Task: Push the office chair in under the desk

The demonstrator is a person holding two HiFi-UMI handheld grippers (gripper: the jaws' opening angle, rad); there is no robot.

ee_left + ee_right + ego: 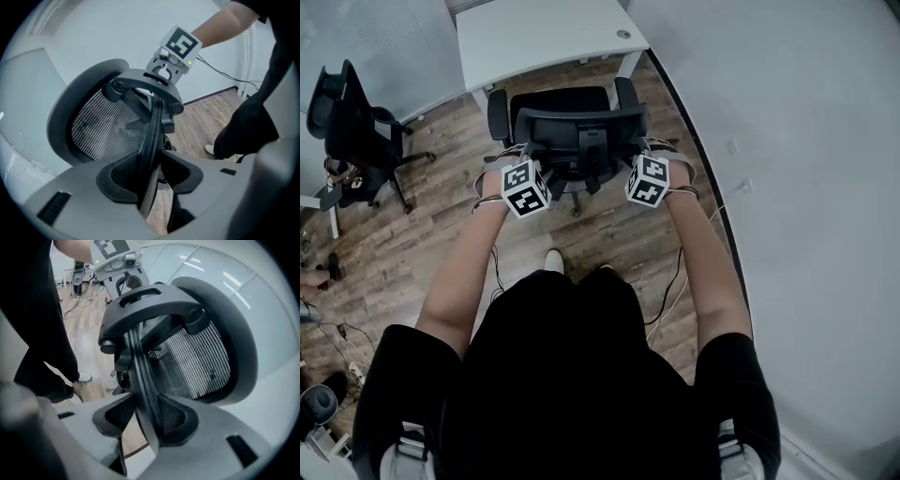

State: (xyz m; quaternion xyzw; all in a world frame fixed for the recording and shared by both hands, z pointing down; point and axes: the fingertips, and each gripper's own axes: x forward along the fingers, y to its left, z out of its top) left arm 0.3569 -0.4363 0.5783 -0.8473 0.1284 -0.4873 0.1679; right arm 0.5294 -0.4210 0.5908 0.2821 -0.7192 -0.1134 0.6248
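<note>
Jaws of the left gripper (154,174) are clenching on the office chair (572,131): in the left gripper view the thin dark edge of the backrest is running straight up between the two pads, with the mesh back fanning out to the left of it. Jaws of the right gripper (146,416) are clamping the opposite edge of the same backrest in the same way, the frame edge passing between the pads and the mesh spreading to the right. Each gripper view is also catching the other gripper sitting at the far side of the backrest's top.

From the head view, the person is standing directly behind the chair with both arms stretched forward, one gripper at each upper corner of the backrest. The chair is standing on the wooden floor (422,244), facing the white bench (544,37), its seat and armrests lying close to the bench's near edge; whether the seat is reaching under it I cannot tell. A second dark chair (347,122) is standing well apart at the left, and cables (670,291) are trailing on the floor beside the person's right leg.
</note>
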